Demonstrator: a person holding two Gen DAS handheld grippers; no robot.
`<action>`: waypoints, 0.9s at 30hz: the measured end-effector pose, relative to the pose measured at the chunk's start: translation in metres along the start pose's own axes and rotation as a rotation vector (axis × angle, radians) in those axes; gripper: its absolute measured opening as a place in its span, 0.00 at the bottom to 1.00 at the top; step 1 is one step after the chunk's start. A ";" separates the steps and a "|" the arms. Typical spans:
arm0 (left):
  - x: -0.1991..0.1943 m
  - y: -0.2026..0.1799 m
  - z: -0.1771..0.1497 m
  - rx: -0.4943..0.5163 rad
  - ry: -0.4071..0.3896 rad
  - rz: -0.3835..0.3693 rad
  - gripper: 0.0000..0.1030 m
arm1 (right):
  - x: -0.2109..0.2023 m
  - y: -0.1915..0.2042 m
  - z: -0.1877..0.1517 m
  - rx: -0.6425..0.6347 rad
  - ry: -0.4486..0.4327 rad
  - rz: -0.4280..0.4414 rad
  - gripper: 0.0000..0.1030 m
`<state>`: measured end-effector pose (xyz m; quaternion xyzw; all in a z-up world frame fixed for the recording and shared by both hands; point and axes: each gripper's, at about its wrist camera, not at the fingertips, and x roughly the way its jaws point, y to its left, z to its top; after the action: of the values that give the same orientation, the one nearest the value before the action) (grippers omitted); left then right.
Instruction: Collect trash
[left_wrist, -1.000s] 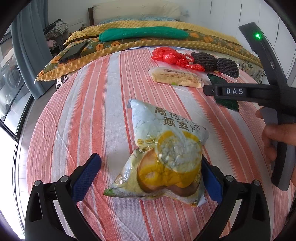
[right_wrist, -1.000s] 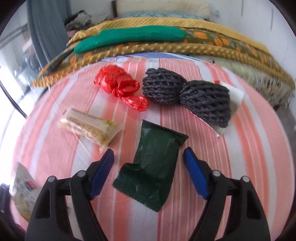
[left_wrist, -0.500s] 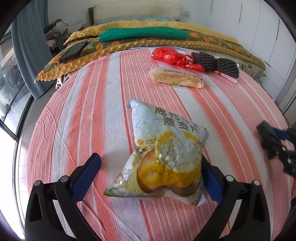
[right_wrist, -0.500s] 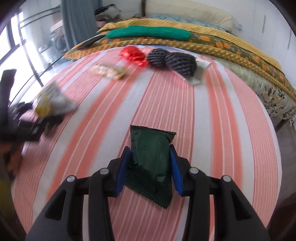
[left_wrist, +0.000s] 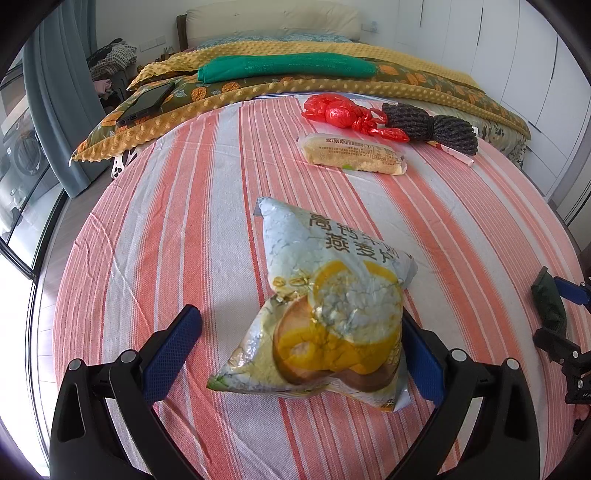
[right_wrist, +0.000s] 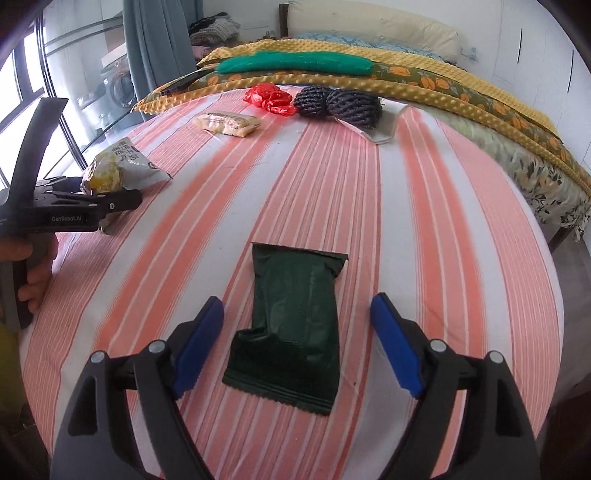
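a phone (left_wrist: 146, 103) lies on the floral quilt (left_wrist: 424, 79).

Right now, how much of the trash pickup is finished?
Nothing looks collected yet. The open left gripper straddles the crinkled silver-and-yellow snack bag, the open right gripper the dark green foil wrapper; both lie on the striped sheet. Also left: the red plastic bag, black foam netting, beige wrapped bar.

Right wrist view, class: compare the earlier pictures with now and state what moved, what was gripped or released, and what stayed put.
The right gripper carried the dark green packet away from the other litter towards the near right of the striped sheet, then opened its jaws and released it there. The left gripper stayed open around the oat bag; red wrapper and biscuit pack unchanged.
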<state>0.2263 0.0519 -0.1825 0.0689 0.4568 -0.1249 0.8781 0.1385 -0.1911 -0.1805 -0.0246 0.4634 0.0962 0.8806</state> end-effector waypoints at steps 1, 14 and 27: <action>0.000 0.000 0.000 0.000 0.000 0.000 0.96 | 0.000 0.000 0.000 0.001 0.000 0.002 0.78; -0.019 0.020 -0.021 0.020 -0.005 -0.045 0.96 | -0.002 -0.001 -0.002 0.006 -0.002 0.013 0.79; -0.020 0.015 0.023 0.140 -0.023 -0.242 0.96 | -0.014 -0.004 0.008 0.065 0.110 0.103 0.76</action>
<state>0.2374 0.0640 -0.1533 0.0730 0.4416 -0.2624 0.8548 0.1378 -0.1958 -0.1651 0.0226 0.5147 0.1247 0.8480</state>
